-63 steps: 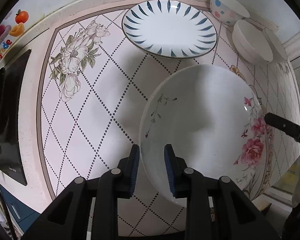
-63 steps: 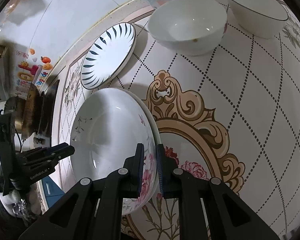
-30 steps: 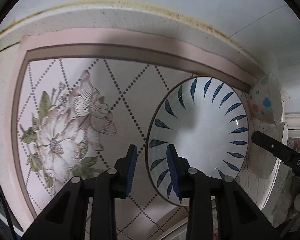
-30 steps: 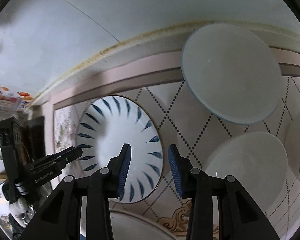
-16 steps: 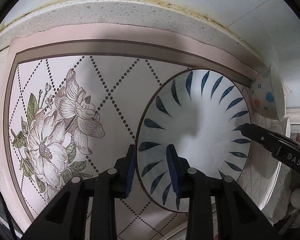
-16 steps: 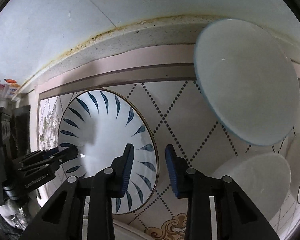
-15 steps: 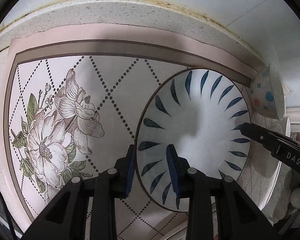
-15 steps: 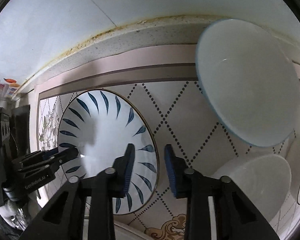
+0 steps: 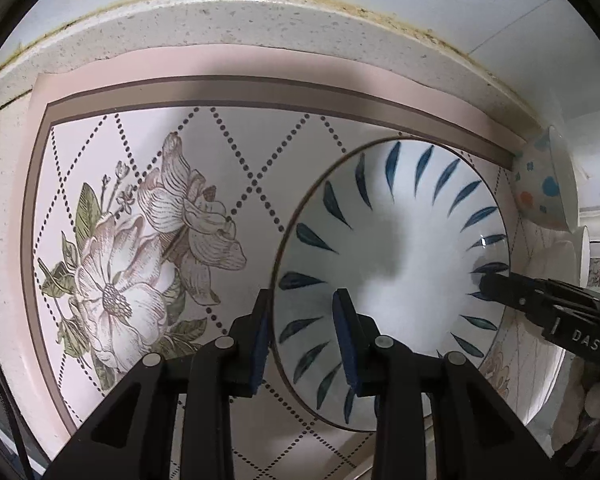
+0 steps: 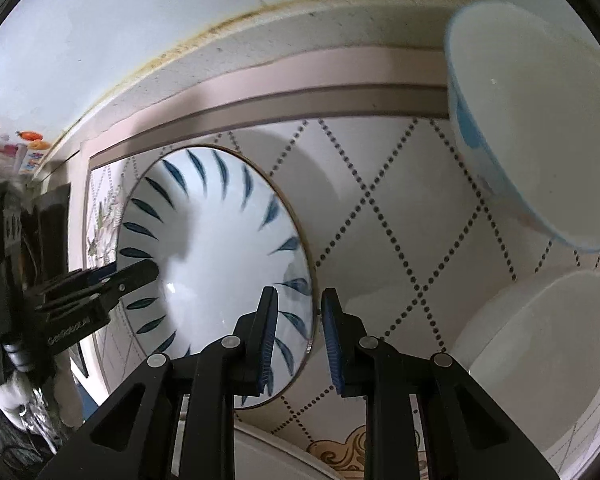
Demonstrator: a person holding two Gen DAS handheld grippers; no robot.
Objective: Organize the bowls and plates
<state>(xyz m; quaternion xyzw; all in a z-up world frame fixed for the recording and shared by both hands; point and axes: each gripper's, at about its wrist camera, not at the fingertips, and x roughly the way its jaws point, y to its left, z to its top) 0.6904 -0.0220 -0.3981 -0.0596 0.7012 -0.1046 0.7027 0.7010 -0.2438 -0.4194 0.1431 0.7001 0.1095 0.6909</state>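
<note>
Two hand-held grippers straddle opposite edges of a blue-leaf plate (image 9: 396,236) that lies on a patterned mat (image 9: 228,152) at the back of a stone counter (image 9: 220,20). The left gripper (image 9: 302,336) points steeply down, its two blue-padded fingers standing a modest gap apart with the plate's near-left rim passing between them — one finger outside the rim over the mat, the other over the plate's painted border; whether the pads actually press on the rim cannot be told. The right gripper (image 10: 298,336) straddles the opposite edge in the same way: its jaws are closing, the rim of the plate runs between the fingers, the left finger over the white well and the right finger outside above the dotted diamond pattern, with a sliver of daylight visible at the outer pad. From the left wrist view, the right gripper's black tip sits at the plate's far-right edge; from the right wrist view, the left gripper's tip rests at the far-left edge. Beyond the right gripper's fingers and to their right stands a polka-dot bowl (image 9: 544,188), and nearer, just right of those fingers, a plain white bowl (image 10: 540,356). To the left of the left gripper's fingers a large printed flower (image 9: 140,264) spreads across the mat — well clear of the plate.
</note>
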